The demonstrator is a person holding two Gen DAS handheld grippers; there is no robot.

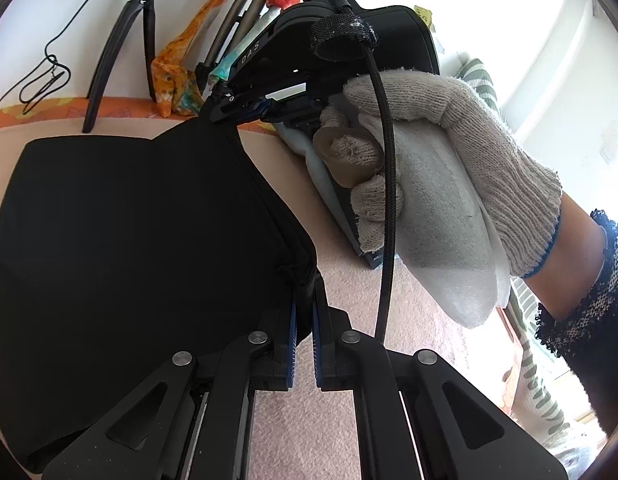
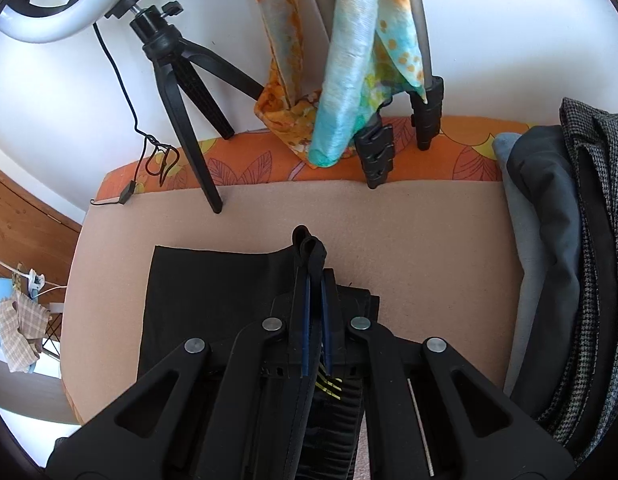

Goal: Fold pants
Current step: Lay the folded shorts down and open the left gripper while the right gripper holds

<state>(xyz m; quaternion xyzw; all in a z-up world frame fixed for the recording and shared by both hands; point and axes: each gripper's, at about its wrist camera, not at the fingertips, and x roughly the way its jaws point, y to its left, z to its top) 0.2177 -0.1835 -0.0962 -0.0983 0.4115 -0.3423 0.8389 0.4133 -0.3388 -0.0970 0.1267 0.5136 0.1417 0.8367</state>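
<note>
Fingers [image 1: 293,320] of my left gripper [image 1: 303,312] are clenched on a thick, seamed edge of the black pants [image 1: 129,240], the cloth bunched between the pads. My right gripper [image 2: 315,264] is likewise clamped on a rolled fold of the same edge, which pokes up past the tips. Between my two grips the edge runs taut; beyond and to the left of the fingers the rest of the pants lies flat on the beige pad [image 2: 429,232]. I judge the cloth soft, light and limp: it will sag wherever I do not hold it, so the doubled seam is the firmest place to grip. Farther out stand a tripod [image 2: 181,92], hanging scarves [image 2: 349,80] and, to the right, stacked clothes [image 2: 557,240].
</note>
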